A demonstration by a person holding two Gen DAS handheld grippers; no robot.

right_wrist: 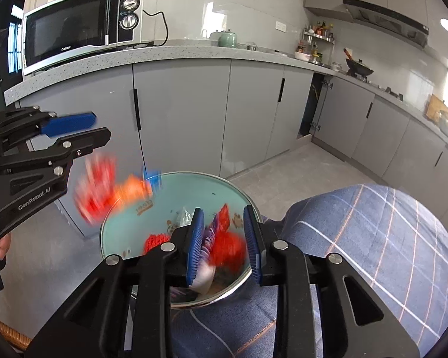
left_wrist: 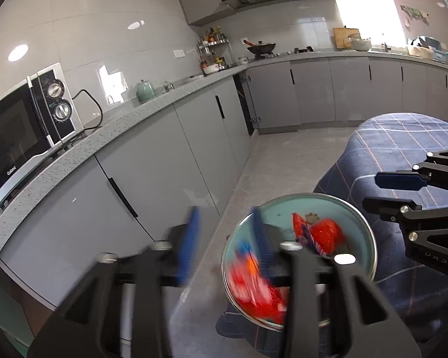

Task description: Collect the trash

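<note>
A round teal-lined metal bin (left_wrist: pixel 337 205) (right_wrist: pixel 200 185) stands at the edge of the blue checked table. Red wrappers (left_wrist: pixel 325 234) (right_wrist: pixel 225 247) lie inside it. A red and orange wrapper (right_wrist: pixel 104 192) is blurred in mid-air just below my left gripper, at the bin's left rim; it shows blurred in the left wrist view (left_wrist: pixel 254 289) too. My left gripper (left_wrist: pixel 224 241) (right_wrist: pixel 83 132) is open and empty above the bin's left side. My right gripper (right_wrist: pixel 224 244) (left_wrist: pixel 382 191) is open over the bin, with nothing between its fingers.
A grey counter (right_wrist: pixel 164 52) with a microwave (right_wrist: pixel 80 26) and grey cabinets (right_wrist: pixel 182 113) runs behind the bin. The blue checked tablecloth (right_wrist: pixel 373 238) (left_wrist: pixel 403 143) lies to the right. Grey floor tiles (left_wrist: pixel 271 161) lie between.
</note>
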